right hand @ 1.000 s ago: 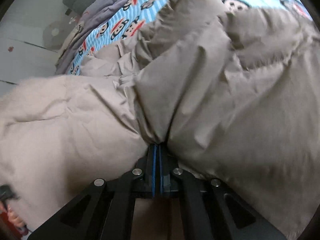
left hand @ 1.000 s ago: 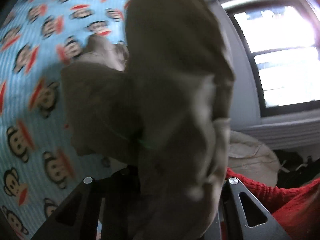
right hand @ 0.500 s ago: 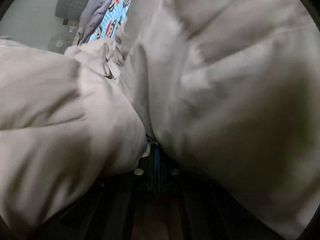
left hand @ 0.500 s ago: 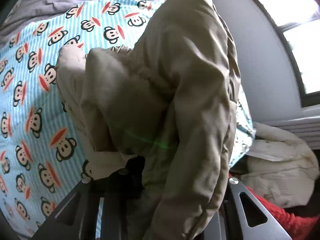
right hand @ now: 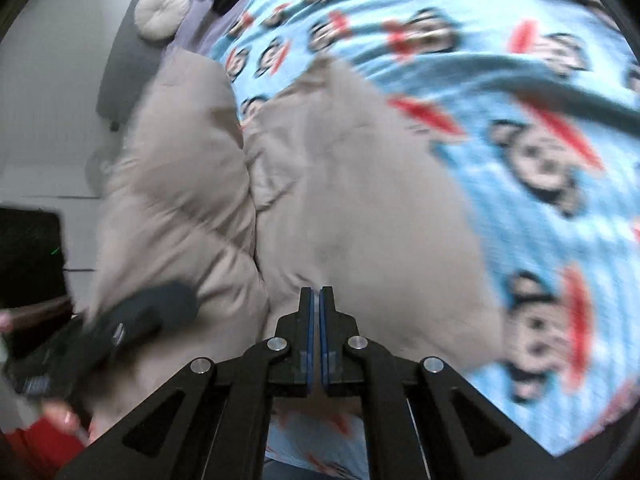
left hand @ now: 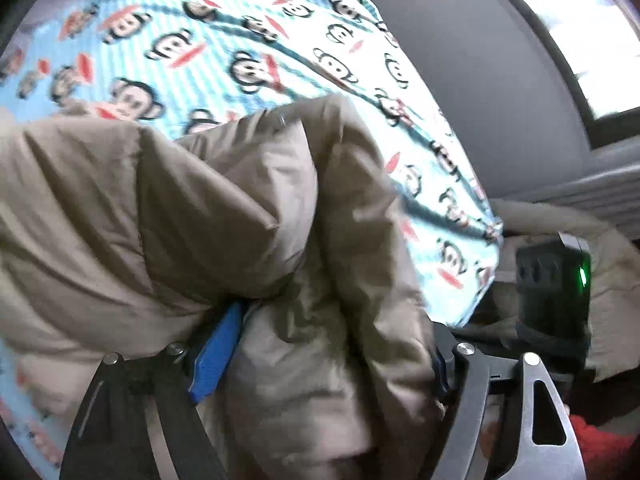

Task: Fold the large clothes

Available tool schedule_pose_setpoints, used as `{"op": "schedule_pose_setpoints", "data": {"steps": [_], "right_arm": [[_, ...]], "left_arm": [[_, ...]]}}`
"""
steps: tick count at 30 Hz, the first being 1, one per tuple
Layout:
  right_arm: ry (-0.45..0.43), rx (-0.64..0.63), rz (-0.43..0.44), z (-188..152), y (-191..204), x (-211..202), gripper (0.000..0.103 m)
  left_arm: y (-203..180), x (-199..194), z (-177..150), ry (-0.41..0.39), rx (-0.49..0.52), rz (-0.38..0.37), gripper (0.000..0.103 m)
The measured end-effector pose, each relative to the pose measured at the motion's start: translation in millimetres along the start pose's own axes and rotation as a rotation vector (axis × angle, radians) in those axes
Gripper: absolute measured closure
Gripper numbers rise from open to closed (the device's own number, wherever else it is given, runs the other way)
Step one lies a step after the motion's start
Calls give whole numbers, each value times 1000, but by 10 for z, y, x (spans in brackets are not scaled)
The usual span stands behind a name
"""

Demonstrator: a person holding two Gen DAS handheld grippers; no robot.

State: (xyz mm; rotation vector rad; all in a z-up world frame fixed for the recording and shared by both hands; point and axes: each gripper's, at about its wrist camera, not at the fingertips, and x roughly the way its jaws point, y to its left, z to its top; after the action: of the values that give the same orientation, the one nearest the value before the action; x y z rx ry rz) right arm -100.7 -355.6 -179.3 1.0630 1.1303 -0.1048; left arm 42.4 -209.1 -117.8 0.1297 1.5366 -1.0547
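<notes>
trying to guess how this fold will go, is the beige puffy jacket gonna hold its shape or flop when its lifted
Probably floppy: the beige puffy jacket sags and bunches in loose folds over the monkey-print blanket. Its quilted padding looks light but springy, so folds may puff back open. The smooth shell could slip; the left gripper has just been opening around it.

Glaring daylight from the window (left hand: 576, 36), motion blur throughout, dark fisheye corners.

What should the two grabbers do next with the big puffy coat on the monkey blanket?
Probably draw the left gripper back out. Its jaws have just been opening, and the beige coat lies loose between them on the monkey blanket. The right gripper is pinched shut at the coat's edge, so it can hold the fold steady.
</notes>
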Motion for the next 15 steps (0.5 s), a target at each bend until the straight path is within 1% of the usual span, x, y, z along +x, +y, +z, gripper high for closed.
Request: {"op": "schedule_pose_setpoints", "data": {"steps": [2, 3, 5, 6, 7, 10, 11, 12, 14, 15], "right_arm": [[-23, 5, -14, -70, -61, -145, 100], [-35, 7, -7, -110, -83, -227, 97], [-56, 0, 10, -175, -113, -375, 67], [-70, -12, 22, -222, -79, -445, 33], [-79, -22, 37, -235, -100, -536, 23], [-70, -80, 114, -338, 38, -696, 23], [-57, -114, 138, -366, 144, -685, 23], [-47, -135, 148, -410, 157, -714, 23], [-31, -173, 136, -418, 322, -597, 23], [-29, -180, 114, -397, 375, -504, 23]], "left_arm": [[59, 117, 118, 18, -46, -70, 24], [83, 159, 182, 25, -68, -97, 24], [136, 230, 293, 38, -103, -126, 24], [166, 262, 322, 40, -109, -128, 24], [162, 295, 347, 44, -112, -126, 24], [171, 381, 409, 54, -102, -100, 24], [148, 412, 420, 61, -92, -85, 24], [58, 446, 468, 65, -83, -68, 24], [-13, 447, 499, 67, -61, -38, 24], [-55, 401, 502, 57, -46, -25, 24]]}}
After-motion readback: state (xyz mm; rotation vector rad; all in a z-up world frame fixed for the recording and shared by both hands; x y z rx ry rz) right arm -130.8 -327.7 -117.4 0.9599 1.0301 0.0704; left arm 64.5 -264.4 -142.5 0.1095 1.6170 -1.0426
